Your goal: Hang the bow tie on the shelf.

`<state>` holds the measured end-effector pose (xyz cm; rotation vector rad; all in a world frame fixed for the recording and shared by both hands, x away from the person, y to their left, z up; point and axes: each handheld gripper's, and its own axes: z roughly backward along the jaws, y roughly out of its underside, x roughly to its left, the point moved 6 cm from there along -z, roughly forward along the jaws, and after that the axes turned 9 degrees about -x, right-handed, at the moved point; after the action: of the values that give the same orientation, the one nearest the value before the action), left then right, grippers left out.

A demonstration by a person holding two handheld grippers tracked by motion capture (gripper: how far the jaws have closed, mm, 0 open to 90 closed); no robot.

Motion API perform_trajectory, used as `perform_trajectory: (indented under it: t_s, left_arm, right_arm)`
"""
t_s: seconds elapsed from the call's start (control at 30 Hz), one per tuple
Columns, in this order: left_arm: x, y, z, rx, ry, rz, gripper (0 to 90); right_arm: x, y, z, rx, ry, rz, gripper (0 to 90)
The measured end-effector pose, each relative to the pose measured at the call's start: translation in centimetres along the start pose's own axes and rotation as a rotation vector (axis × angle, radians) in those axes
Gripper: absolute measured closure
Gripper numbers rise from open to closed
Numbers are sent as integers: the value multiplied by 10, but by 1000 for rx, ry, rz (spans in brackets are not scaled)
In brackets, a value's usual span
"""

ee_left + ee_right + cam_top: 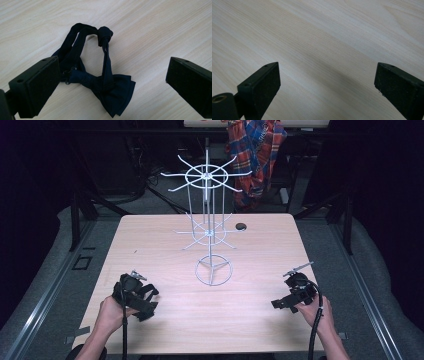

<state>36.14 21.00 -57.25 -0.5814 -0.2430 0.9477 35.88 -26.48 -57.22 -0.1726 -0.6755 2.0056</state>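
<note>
From above, at the near left of the wooden table, the left gripper sits low over a dark bow tie, of which only a strap loop and a bit of cloth show past the tool; the right gripper rests well apart at the near right, over bare wood, and a white wire display stand rises between and beyond them at mid-table. Judged from this, the left hand is plainly the nearer one to the tie. Along the left gripper view, the jaws stand wide apart and hold nothing, and the bow tie lies flat on the wood between them, its bow nearest the camera and closer to the left-hand jaw, its strap looping away up the picture to a small knot. The long axis thus runs roughly along the jaws' reach, so closing would likely pinch it across. Along the right gripper view, the jaws are likewise spread and empty over plain table.
</note>
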Motion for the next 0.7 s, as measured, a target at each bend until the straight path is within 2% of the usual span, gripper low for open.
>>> perform_trajectory:
  t_s: [0.1, 0.17, 0.23, 0.33, 0.43, 0.57, 0.7]
  left_arm:
    - [1, 1, -3, 7, 7, 18, 2]
    - [2, 1, -4, 9, 9, 28, 14]
    - [5, 3, -6, 12, 9, 56, 47]
    - [7, 1, -6, -8, 24, 62, 184]
    - [9, -4, -8, -21, 14, 64, 338]
    - [8, -8, -14, -9, 11, 54, 455]
    - [8, -8, -22, 32, -6, 32, 545]
  right_arm:
    - [0, 0, -2, -10, -5, -24, 60]
    - [1, 0, -2, -5, -8, -22, 60]
    - [2, -1, -1, -12, -5, -24, 60]
    - [2, -1, -1, -13, -2, -23, 61]
    - [2, -1, -2, -8, -6, -28, 61]
    - [1, 0, -2, -5, -15, -33, 60]
    - [1, 0, -2, -10, -12, -34, 61]
